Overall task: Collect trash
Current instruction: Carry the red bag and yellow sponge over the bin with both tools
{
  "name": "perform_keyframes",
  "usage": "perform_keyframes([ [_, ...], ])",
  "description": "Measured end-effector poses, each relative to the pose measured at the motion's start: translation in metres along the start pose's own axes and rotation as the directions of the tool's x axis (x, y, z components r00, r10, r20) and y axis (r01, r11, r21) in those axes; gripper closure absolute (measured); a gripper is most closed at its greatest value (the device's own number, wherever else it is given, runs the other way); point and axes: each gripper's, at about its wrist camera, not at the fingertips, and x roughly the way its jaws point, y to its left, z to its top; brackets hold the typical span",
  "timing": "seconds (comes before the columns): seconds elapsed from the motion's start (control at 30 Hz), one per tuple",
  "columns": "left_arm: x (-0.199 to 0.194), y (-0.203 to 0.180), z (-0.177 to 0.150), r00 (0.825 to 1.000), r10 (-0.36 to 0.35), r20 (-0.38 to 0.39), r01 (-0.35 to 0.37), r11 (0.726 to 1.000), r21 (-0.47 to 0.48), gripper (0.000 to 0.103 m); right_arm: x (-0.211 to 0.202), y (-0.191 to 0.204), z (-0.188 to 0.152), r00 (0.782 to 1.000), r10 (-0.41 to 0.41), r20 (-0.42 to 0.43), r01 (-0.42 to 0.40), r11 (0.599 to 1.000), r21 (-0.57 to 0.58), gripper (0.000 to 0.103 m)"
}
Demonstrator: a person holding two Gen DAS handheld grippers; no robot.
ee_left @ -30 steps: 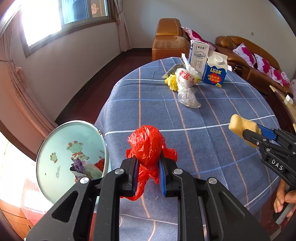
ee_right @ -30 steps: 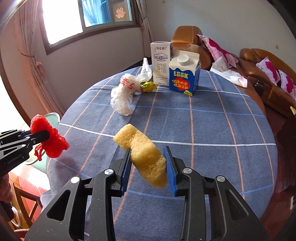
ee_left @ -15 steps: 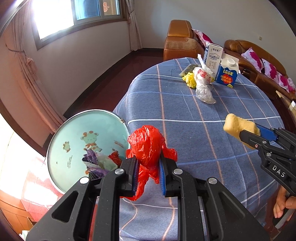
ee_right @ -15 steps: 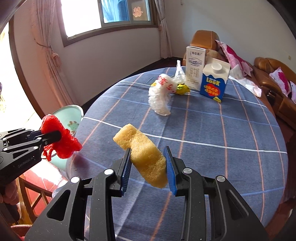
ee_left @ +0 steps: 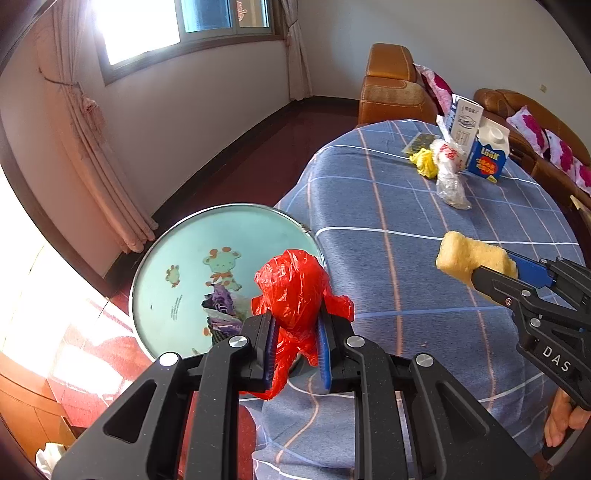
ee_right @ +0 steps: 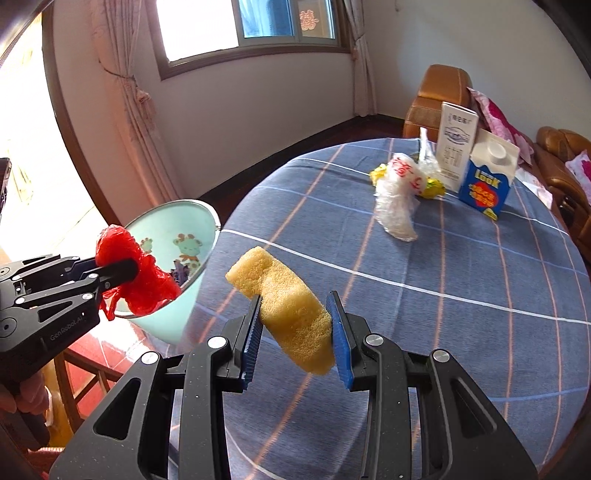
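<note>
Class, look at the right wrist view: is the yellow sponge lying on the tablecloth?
No, the yellow sponge is clamped in the right tongs, lifted above the tablecloth.

bright window (ee_left: 177, 26) with pink curtains (ee_left: 99, 162), white walls, dark red floor (ee_left: 240, 173), brown leather sofa (ee_left: 391, 85).

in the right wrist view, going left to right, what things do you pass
red plastic bag in the left tongs → teal bin → yellow sponge in the right tongs → clear plastic bag → tall white carton → blue and white carton
</note>
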Motion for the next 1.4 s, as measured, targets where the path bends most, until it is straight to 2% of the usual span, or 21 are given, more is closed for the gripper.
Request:
perform_keyframes([
  [0.67, 0.009, 0.081, -0.004, 0.997, 0.082, -0.007, -0.082, 0.988, -0.13, 0.085, 0.036, 0.071, 0.03, 0.999, 0.05, -0.02, -0.051, 0.993, -0.103, 0.068],
  [1.4, 0.038, 0.108, -0.001, 0.994, 0.095, -0.046, -0.101, 0.981, -0.163, 0.085, 0.083, 0.113, 0.059, 0.997, 0.058, -0.051, -0.064, 0.988, -0.139, 0.067],
])
